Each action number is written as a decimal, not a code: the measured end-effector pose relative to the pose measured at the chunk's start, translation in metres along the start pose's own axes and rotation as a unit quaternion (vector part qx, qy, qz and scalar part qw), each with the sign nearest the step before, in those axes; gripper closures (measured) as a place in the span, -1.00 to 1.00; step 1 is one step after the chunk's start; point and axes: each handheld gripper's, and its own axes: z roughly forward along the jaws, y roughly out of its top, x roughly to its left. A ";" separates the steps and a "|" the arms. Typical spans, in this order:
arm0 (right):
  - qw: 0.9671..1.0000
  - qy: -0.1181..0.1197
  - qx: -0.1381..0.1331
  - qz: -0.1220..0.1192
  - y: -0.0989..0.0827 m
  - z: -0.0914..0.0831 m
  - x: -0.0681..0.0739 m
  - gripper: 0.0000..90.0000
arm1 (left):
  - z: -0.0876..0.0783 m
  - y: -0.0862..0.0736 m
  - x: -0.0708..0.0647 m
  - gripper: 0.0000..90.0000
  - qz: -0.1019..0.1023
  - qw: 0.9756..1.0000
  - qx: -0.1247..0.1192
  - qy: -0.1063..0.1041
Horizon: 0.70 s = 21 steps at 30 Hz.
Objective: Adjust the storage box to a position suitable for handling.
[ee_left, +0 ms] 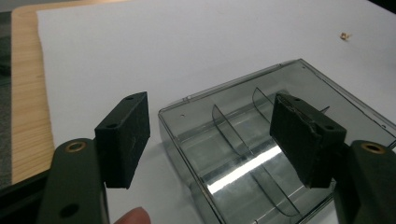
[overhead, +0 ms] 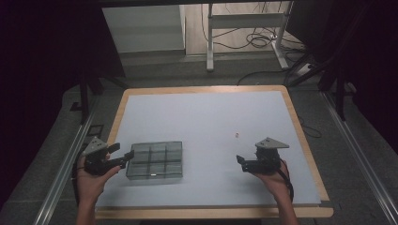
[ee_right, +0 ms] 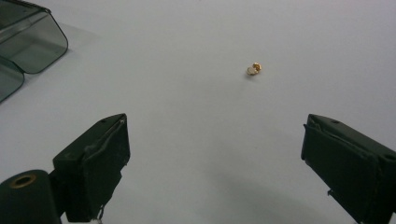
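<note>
Nearest to me in the left gripper view, a fingertip (ee_left: 133, 217) pokes in at the bottom edge, and just above it the left gripper (ee_left: 210, 140) has its two black jaws spread wide, released, nothing pressed between the pads. I see one jaw over bare white sheet and the other over the near corner of the clear compartment box (ee_left: 261, 154), whose thin dividers and a bright strip of reflected light show through the smoky plastic; whether that jaw touches the box I cannot tell. From the high view the left gripper (overhead: 123, 154) sits at the box's left side, held by the left hand (overhead: 91, 180), and the clear compartment box (overhead: 155, 160) lies flat on the white sheet (overhead: 206, 117) toward the table's near-left. The right gripper (overhead: 240, 161), in the right hand (overhead: 274, 178), is well apart from the box, over the sheet's near-right. In the right gripper view I read its jaws (ee_right: 215, 154) as apart and empty, grasping nothing. Beyond them lies a small gold object (ee_right: 253, 69) on the sheet, too small to identify; it shows as a speck (overhead: 237, 135) just past that gripper from above. A corner of the box (ee_right: 28, 37) shows at upper left there. The wooden table edge (overhead: 211, 213) frames the sheet.
</note>
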 end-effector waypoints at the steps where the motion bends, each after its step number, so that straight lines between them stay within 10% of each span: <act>1: 1.000 0.000 0.000 0.000 0.000 0.000 0.000 -0.84 | 0.000 0.000 0.000 -0.36 0.000 1.000 0.000 0.000; 14: 1.000 0.005 -0.018 0.020 -0.001 -0.013 -0.007 -0.80 | -0.008 0.002 -0.004 -0.29 0.008 1.000 0.000 -0.011; 21: 0.999 0.009 -0.032 0.023 0.002 -0.021 -0.006 -0.77 | -0.009 0.001 0.000 0.21 0.003 1.000 -0.005 -0.015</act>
